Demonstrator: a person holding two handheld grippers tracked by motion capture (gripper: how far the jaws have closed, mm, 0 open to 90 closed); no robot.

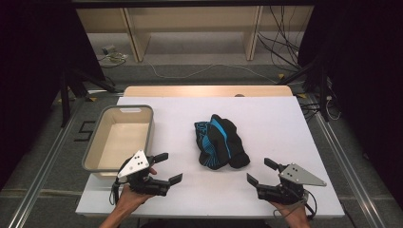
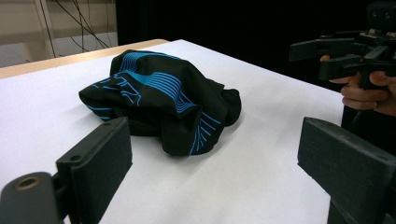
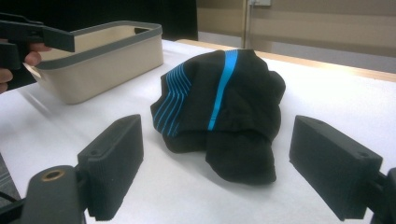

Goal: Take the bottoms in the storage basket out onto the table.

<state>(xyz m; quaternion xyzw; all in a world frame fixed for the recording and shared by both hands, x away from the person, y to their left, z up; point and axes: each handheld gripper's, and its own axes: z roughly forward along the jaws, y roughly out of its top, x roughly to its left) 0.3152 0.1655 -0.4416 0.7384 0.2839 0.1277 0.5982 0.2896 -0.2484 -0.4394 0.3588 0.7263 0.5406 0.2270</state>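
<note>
A crumpled black garment with blue stripes (image 1: 221,142) lies in the middle of the white table (image 1: 266,118); it also fills the centre of the left gripper view (image 2: 159,100) and the right gripper view (image 3: 222,109). My left gripper (image 1: 168,167) hovers near the front left, open, jaws pointed toward the garment with nothing between them. My right gripper (image 1: 262,171) is at the front right, open and empty, aimed at the garment from the other side. A beige bin with a grey rim (image 1: 100,142) stands at the left (image 3: 112,56).
Beyond the table's far edge are a wooden board (image 1: 204,90), shelving legs and loose cables on the floor (image 1: 190,71). Black tripod legs stand at both far corners. Bare table surface surrounds the garment.
</note>
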